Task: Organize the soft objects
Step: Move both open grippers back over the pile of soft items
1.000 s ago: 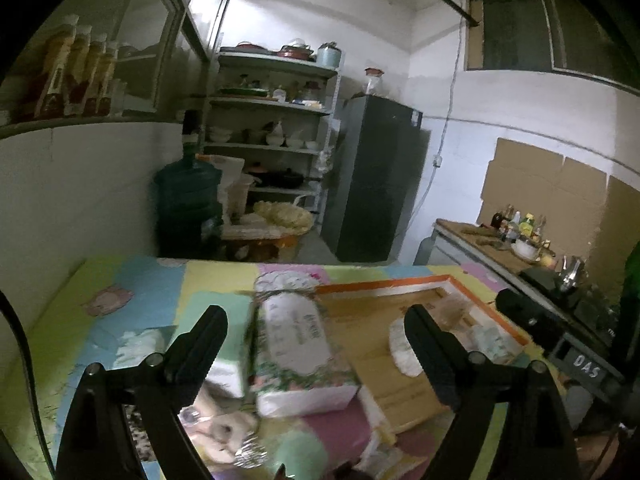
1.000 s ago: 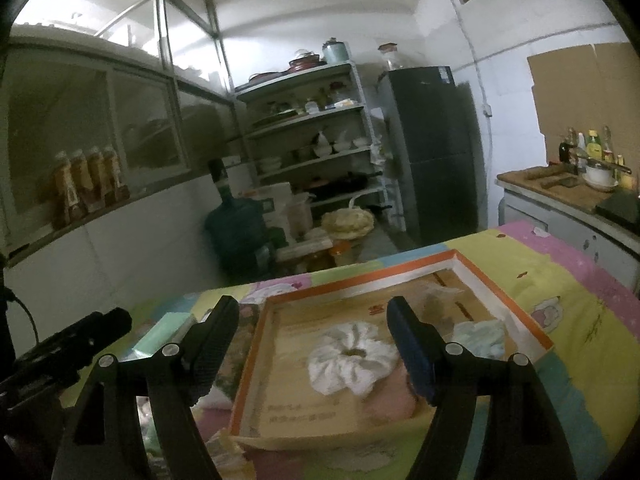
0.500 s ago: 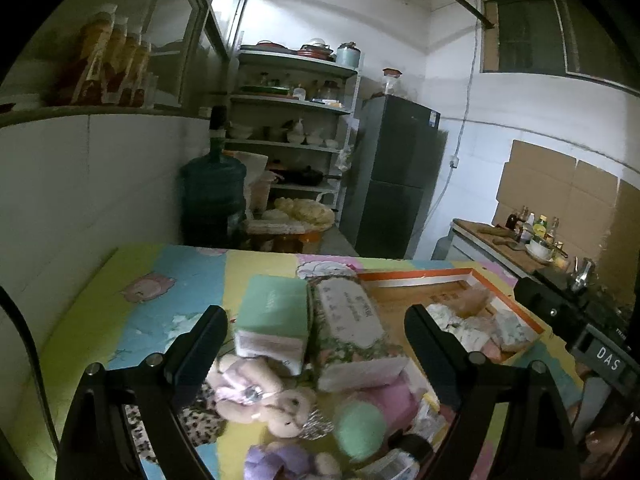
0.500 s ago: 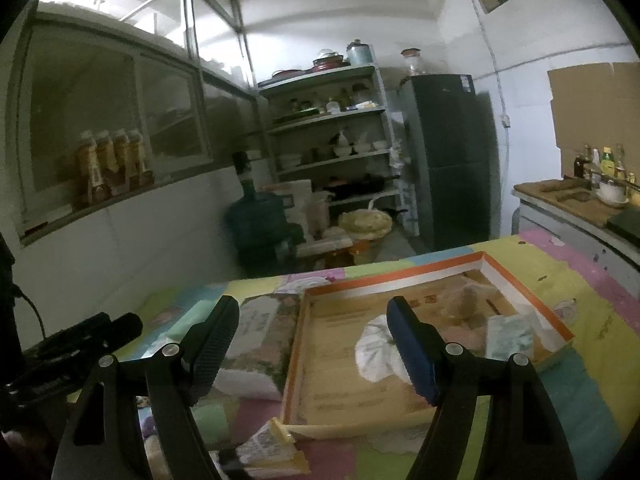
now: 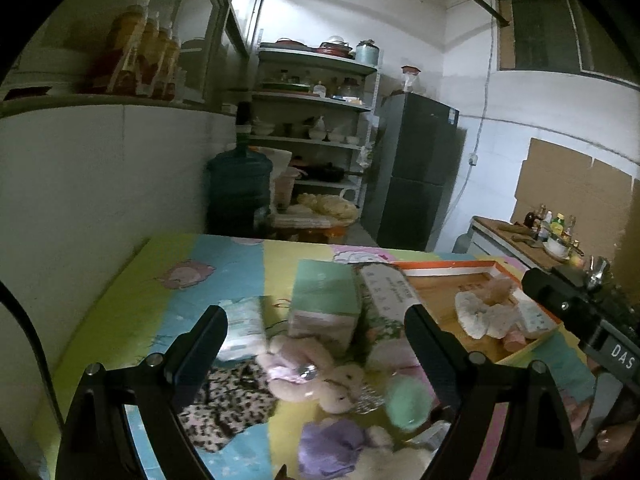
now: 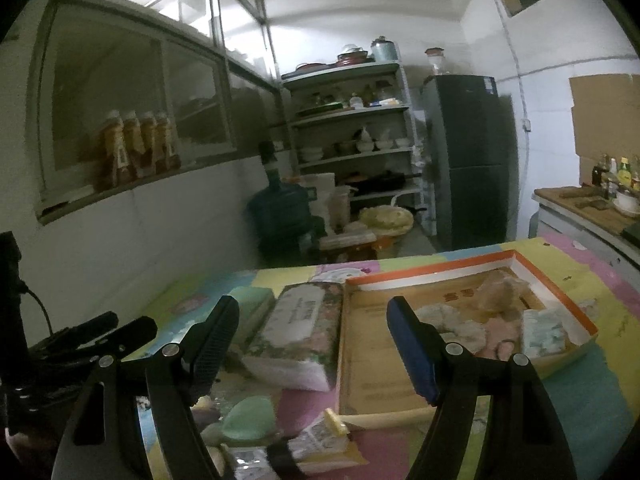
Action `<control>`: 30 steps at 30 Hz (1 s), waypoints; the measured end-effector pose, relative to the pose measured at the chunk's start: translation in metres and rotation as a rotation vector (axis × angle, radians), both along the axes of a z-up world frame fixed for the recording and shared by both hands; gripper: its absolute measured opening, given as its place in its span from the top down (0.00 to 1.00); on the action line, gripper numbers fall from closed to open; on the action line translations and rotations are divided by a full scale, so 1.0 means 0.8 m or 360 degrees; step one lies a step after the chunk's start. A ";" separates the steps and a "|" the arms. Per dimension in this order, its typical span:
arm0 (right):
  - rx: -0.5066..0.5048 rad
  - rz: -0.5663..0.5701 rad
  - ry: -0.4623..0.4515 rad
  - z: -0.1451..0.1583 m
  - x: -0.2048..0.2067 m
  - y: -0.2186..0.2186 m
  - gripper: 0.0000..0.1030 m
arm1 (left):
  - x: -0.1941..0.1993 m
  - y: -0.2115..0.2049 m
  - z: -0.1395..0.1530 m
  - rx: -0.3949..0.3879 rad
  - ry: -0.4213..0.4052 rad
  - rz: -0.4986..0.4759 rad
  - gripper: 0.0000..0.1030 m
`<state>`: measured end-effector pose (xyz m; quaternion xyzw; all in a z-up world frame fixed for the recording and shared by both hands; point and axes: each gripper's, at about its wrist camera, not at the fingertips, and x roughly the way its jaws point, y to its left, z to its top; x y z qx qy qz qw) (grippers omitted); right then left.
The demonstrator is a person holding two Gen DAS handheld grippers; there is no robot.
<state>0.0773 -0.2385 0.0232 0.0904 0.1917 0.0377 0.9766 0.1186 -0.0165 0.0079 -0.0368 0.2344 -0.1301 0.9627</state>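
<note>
left gripper (image 5: 316,344), jaws wide apart and empty, above a pink plush toy (image 5: 316,376) lying on the patterned mat (image 5: 120,320). right gripper (image 6: 312,344), likewise wide and empty, near the orange-rimmed box (image 6: 560,280) holding a white scrunchie (image 5: 476,314).

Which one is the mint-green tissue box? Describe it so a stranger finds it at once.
Start at the orange-rimmed cardboard tray on the colourful mat. Immediately beside its outer wall lies a floral tissue pack; the mint-green tissue box sits on that pack's far side. Unlike the patterned pack, it is plain green on top with a pale front.
</note>
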 end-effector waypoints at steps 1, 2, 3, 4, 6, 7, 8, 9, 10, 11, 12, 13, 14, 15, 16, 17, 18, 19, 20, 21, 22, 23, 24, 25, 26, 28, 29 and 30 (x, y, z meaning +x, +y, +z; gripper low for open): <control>-0.0005 0.0007 0.0002 0.000 0.000 0.004 0.25 | -0.001 0.004 -0.001 0.0002 0.0000 0.0007 0.12; -0.0009 0.0015 0.0004 -0.001 0.000 0.007 0.25 | -0.002 0.006 -0.002 0.0003 0.0000 0.0010 0.12; -0.0015 0.0022 0.0006 -0.001 0.000 0.011 0.25 | -0.002 0.010 -0.003 0.0002 0.0001 0.0015 0.12; -0.0021 0.0033 0.0010 -0.002 0.001 0.016 0.25 | -0.003 0.014 -0.004 0.0002 0.0003 0.0022 0.13; -0.0029 0.0053 0.0015 -0.003 0.003 0.025 0.25 | -0.003 0.022 -0.006 -0.0002 0.0007 0.0031 0.12; -0.0032 0.0062 0.0018 -0.004 0.004 0.030 0.25 | -0.002 0.025 -0.006 -0.0004 0.0009 0.0035 0.12; -0.0035 0.0070 0.0021 -0.005 0.005 0.034 0.25 | -0.002 0.029 -0.007 -0.0006 0.0011 0.0040 0.12; -0.0037 0.0080 0.0025 -0.006 0.007 0.038 0.25 | -0.002 0.033 -0.008 -0.0007 0.0014 0.0046 0.12; -0.0038 0.0088 0.0028 -0.007 0.007 0.041 0.25 | -0.002 0.037 -0.008 -0.0007 0.0015 0.0049 0.12; -0.0040 0.0100 0.0035 -0.008 0.009 0.046 0.25 | -0.002 0.041 -0.010 -0.0006 0.0017 0.0055 0.12; -0.0042 0.0106 0.0038 -0.010 0.010 0.051 0.25 | -0.003 0.043 -0.011 -0.0004 0.0019 0.0061 0.12; -0.0044 0.0120 0.0045 -0.011 0.012 0.057 0.25 | -0.003 0.046 -0.012 -0.0003 0.0020 0.0067 0.12; -0.0046 0.0128 0.0048 -0.012 0.011 0.058 0.25 | -0.005 0.047 -0.013 -0.0002 0.0021 0.0072 0.12; -0.0049 0.0140 0.0053 -0.014 0.013 0.064 0.25 | -0.004 0.050 -0.014 -0.0002 0.0023 0.0077 0.12; -0.0051 0.0148 0.0056 -0.014 0.014 0.067 0.25 | -0.004 0.053 -0.015 -0.0002 0.0026 0.0084 0.12; -0.0054 0.0160 0.0061 -0.016 0.015 0.072 0.25 | -0.003 0.056 -0.016 -0.0001 0.0028 0.0090 0.12; -0.0055 0.0167 0.0063 -0.016 0.017 0.073 0.25 | -0.003 0.059 -0.017 -0.0001 0.0031 0.0098 0.12; -0.0059 0.0180 0.0069 -0.017 0.018 0.078 0.25 | -0.002 0.061 -0.018 -0.0001 0.0034 0.0104 0.12; -0.0061 0.0187 0.0072 -0.017 0.020 0.081 0.25 | -0.002 0.064 -0.019 -0.0002 0.0037 0.0109 0.13; -0.0063 0.0199 0.0078 -0.019 0.022 0.085 0.25 | -0.002 0.067 -0.020 -0.0003 0.0043 0.0115 0.12; -0.0065 0.0207 0.0084 -0.020 0.024 0.089 0.25 | 0.000 0.070 -0.021 -0.0003 0.0047 0.0119 0.13; -0.0066 0.0216 0.0090 -0.022 0.025 0.092 0.25 | 0.001 0.073 -0.021 -0.0002 0.0051 0.0123 0.13; -0.0066 0.0223 0.0095 -0.023 0.026 0.095 0.25 | 0.001 0.076 -0.022 -0.0001 0.0054 0.0129 0.13; -0.0067 0.0234 0.0101 -0.025 0.028 0.098 0.25 | 0.001 0.079 -0.024 0.0000 0.0058 0.0138 0.12; -0.0068 0.0239 0.0104 -0.026 0.029 0.100 0.25 | 0.000 0.082 -0.026 0.0000 0.0062 0.0145 0.12; -0.0071 0.0254 0.0117 -0.029 0.031 0.106 0.25 | 0.001 0.089 -0.029 -0.0006 0.0075 0.0161 0.13; -0.0073 0.0263 0.0127 -0.031 0.033 0.109 0.25 | 0.000 0.093 -0.031 -0.0009 0.0080 0.0167 0.13; -0.0074 0.0267 0.0133 -0.033 0.034 0.111 0.25 | 0.001 0.096 -0.033 -0.0012 0.0086 0.0174 0.12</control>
